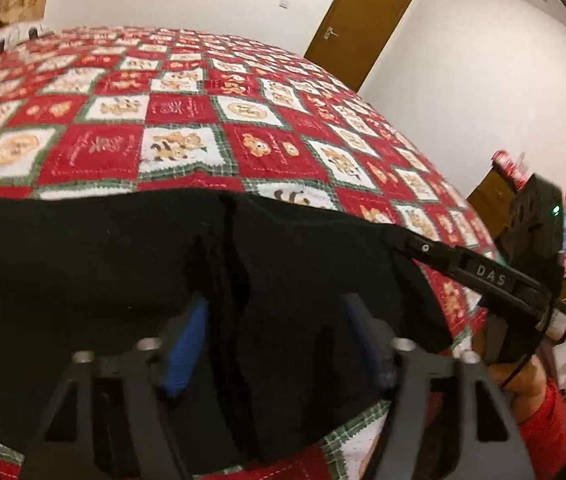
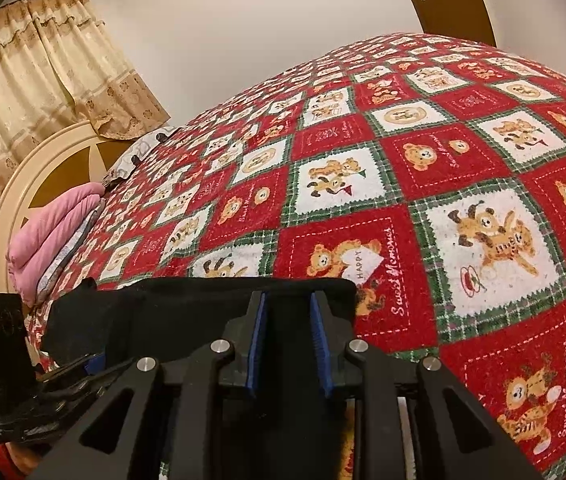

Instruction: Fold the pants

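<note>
Both grippers are pinching the black pants at the bedspread's near edge: left gripper part-closed around bunched cloth, right gripper narrowly clamping the hem.

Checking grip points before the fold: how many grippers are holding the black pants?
2. The left gripper clamps the black fabric pants near their middle; the right gripper pinches their edge on the red patchwork bedspread.
</note>
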